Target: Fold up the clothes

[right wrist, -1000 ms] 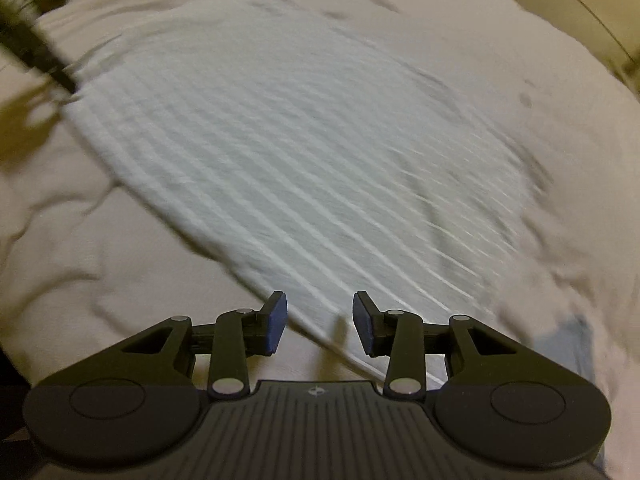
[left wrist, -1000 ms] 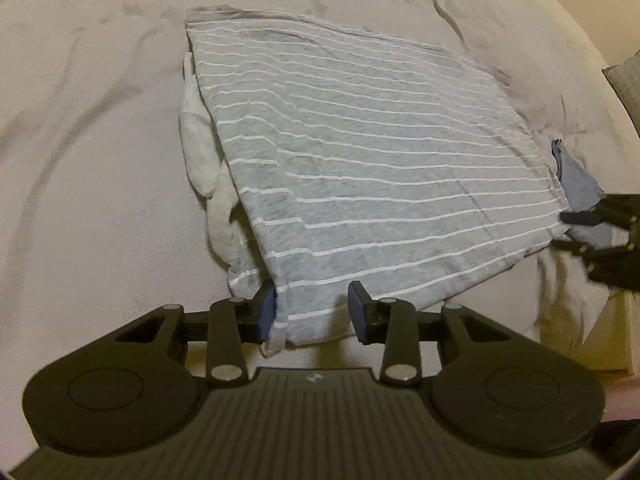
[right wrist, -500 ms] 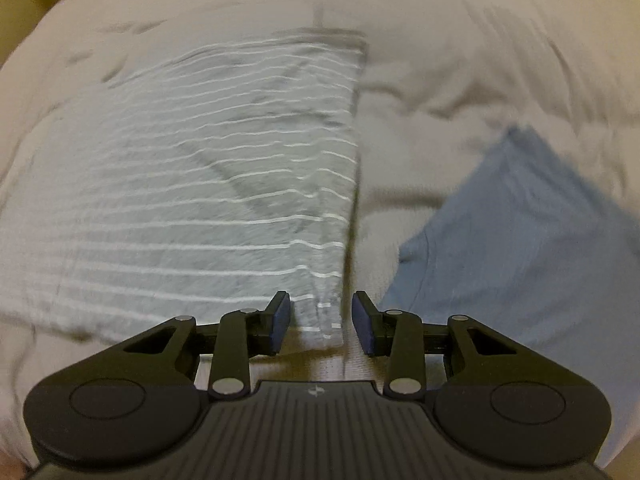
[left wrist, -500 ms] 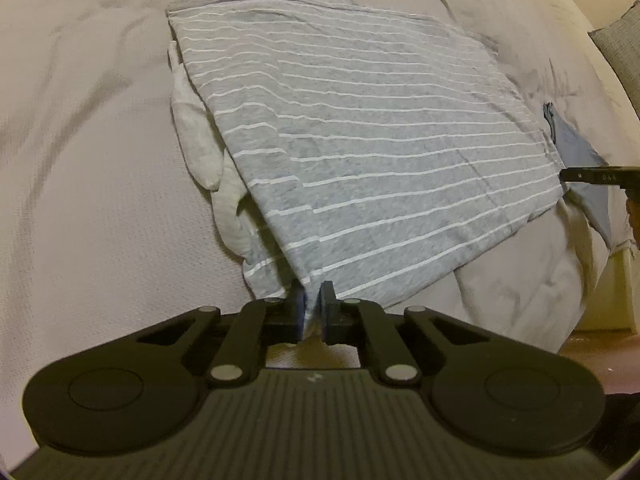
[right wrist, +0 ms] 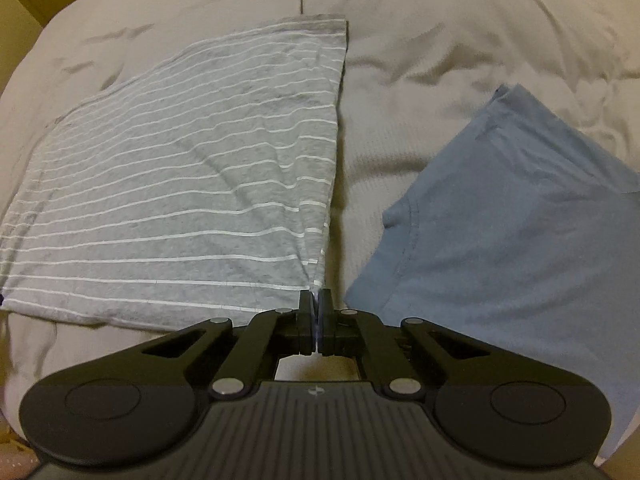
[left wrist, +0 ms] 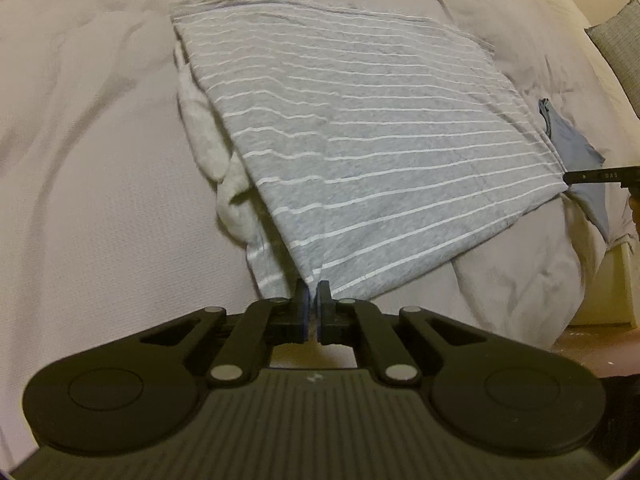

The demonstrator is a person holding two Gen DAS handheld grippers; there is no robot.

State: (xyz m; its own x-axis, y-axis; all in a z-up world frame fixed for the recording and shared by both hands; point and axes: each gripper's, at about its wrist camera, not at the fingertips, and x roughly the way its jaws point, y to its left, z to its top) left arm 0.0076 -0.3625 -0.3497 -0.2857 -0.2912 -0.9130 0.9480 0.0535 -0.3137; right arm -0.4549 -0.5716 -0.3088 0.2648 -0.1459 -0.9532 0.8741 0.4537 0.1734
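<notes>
Pinching the near corners of the grey striped shirt [left wrist: 360, 152], left gripper [left wrist: 312, 296] and right gripper [right wrist: 315, 300] are both clamped on it. Partly folded beside the blue garment [right wrist: 520, 216], it probably needs another fold.

Over the past second, both tools are going from spread to clamped: the left gripper [left wrist: 312, 294], gaping at the near edge a second ago, is now pinching the near corner of the striped grey shirt [left wrist: 360, 140], while the right gripper [right wrist: 315, 300], gaping half a second ago, is now gripping the shirt's other near corner, its view swinging to take in the blue garment [right wrist: 500, 208] beside it.
</notes>
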